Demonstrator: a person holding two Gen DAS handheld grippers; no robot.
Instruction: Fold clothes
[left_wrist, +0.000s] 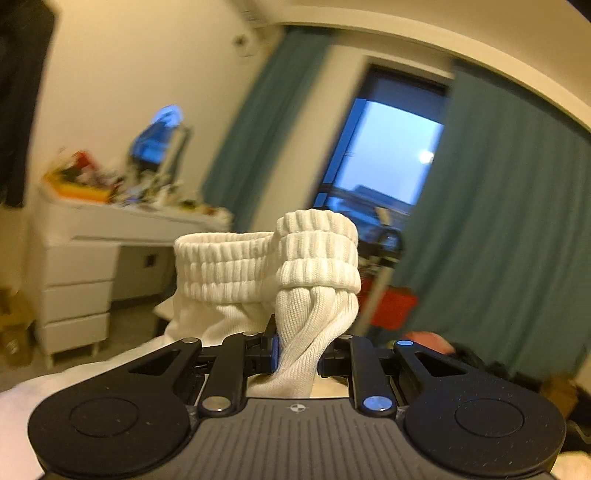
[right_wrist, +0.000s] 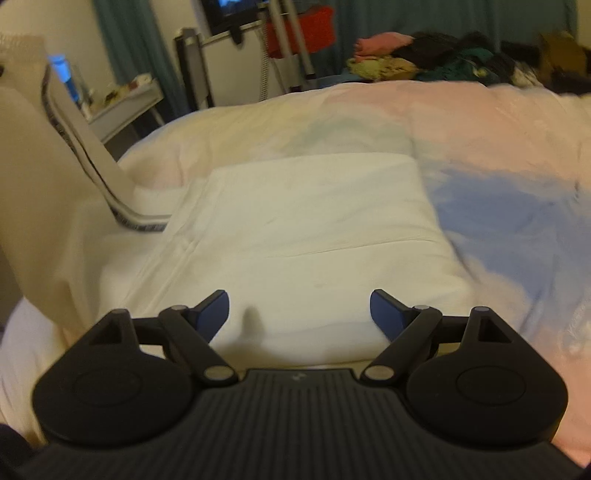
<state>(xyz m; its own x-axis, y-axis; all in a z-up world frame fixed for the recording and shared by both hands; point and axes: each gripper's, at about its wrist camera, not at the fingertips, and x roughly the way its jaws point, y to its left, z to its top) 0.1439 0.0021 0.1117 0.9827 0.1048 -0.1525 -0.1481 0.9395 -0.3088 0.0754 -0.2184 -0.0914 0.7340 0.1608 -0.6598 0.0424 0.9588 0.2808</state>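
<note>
My left gripper (left_wrist: 297, 354) is shut on a white ribbed garment (left_wrist: 314, 295), raised level above the bed. Two elastic ribbed cuffs (left_wrist: 225, 266) stand up beyond the fingers, and the bunched cloth runs down between the blue pads. In the right wrist view the same white garment (right_wrist: 37, 192) hangs at the far left, with a black-and-white striped band (right_wrist: 85, 158) trailing down to the bed. My right gripper (right_wrist: 299, 314) stands open, tilted down over a flat folded white cloth (right_wrist: 306, 221), with nothing between its fingers.
The bed's white-pink cover (right_wrist: 480, 129) spreads all around the cloth. A pile of mixed clothes (right_wrist: 443, 59) lies at its far edge. Beyond the bed stand a cluttered white drawer desk (left_wrist: 77, 266), teal curtains (left_wrist: 498, 221), a window (left_wrist: 384, 155) and a red bin (left_wrist: 391, 306).
</note>
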